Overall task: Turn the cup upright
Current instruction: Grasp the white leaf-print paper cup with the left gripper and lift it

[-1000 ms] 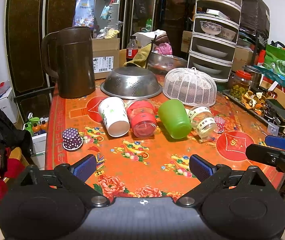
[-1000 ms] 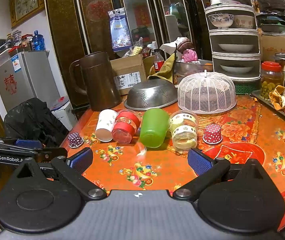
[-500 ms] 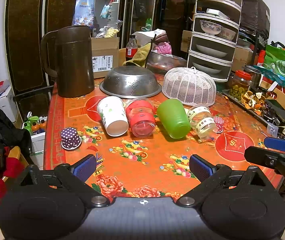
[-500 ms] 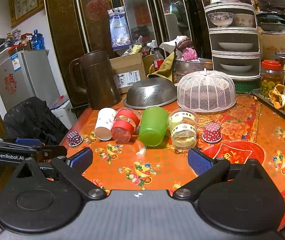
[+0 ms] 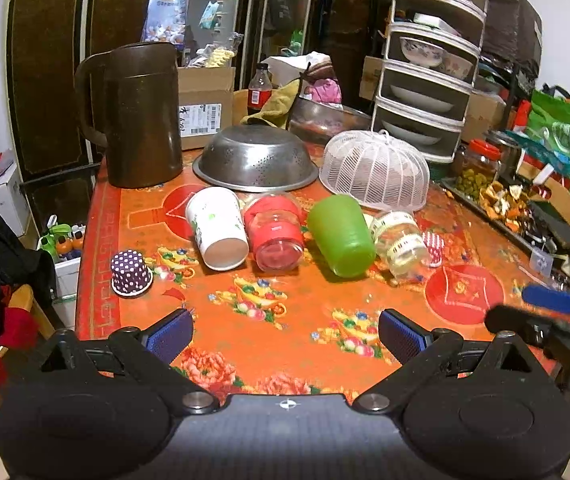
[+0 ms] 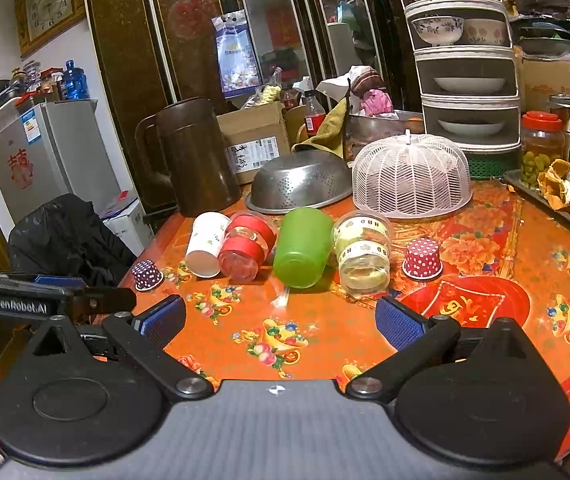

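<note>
Several cups lie on their sides in a row on the orange table: a white paper cup (image 5: 216,227) (image 6: 206,244), a red-banded clear cup (image 5: 275,230) (image 6: 246,249), a green cup (image 5: 341,234) (image 6: 302,246) and a clear cup with a pale label (image 5: 399,240) (image 6: 363,254). A purple dotted cup (image 5: 130,272) (image 6: 147,275) and a red dotted cup (image 6: 422,258) stand upside down at the row's ends. My left gripper (image 5: 287,336) is open and empty, short of the row. My right gripper (image 6: 281,322) is open and empty, also short of it.
Behind the cups stand a brown pitcher (image 5: 141,116), an upturned steel colander (image 5: 255,158) and a white mesh food cover (image 5: 375,168). A tiered dish rack (image 6: 465,64) is at the back right. A tray of dried peels (image 6: 565,188) lies on the right edge.
Both grippers have drifted very slightly; the view shifts a little. Nothing on the table has moved and both stay open.
</note>
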Available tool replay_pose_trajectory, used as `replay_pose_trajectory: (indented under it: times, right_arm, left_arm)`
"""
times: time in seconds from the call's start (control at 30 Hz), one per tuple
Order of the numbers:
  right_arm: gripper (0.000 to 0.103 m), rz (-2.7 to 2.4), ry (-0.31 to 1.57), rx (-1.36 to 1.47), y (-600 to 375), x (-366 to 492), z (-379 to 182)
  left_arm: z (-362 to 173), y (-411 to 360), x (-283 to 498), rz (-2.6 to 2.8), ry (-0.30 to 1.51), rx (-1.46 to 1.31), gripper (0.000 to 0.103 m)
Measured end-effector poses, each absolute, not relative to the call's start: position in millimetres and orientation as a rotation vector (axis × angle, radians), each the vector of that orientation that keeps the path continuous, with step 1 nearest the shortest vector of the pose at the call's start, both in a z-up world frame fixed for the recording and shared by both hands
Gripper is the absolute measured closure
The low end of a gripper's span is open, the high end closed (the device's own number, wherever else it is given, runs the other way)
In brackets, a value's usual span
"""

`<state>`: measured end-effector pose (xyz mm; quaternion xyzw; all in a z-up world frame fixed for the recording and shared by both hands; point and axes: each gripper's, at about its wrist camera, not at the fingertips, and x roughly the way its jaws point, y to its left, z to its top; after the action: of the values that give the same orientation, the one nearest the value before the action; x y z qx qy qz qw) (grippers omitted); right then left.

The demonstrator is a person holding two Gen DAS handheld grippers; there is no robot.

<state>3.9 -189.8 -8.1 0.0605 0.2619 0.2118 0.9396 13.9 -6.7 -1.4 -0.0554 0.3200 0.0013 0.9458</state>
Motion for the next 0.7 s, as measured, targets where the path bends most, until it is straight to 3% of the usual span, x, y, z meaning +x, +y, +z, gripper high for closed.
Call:
replay_pose_trajectory:
  times: [0.13, 0.3, 0.4, 0.7]
  right_arm:
    - [0.001, 0.431, 0.541, 0.136, -196.6, 7.3, -10.8]
    - [0.001, 0.439, 0.543, 0.166, -206.1, 8.4, -14.6]
    - [0.001, 0.437, 0.551, 0.178, -212.0, 8.7, -17.7]
    - [0.001, 0.4, 0.558, 0.206, -235.0, 11.6, -21.2]
  left_arm:
    - [17.1, 15.5, 51.9, 0.069, 0.654, -0.144, 0.003]
    - [9.2, 48.9, 146.5, 0.146, 0.809, -0.191, 0.003]
    - [-11.3, 59.9, 188.2, 0.15, 0.917, -0.24, 0.015]
    - [-42.9, 69.0, 227.4, 0.19, 0.981, -0.28, 0.015]
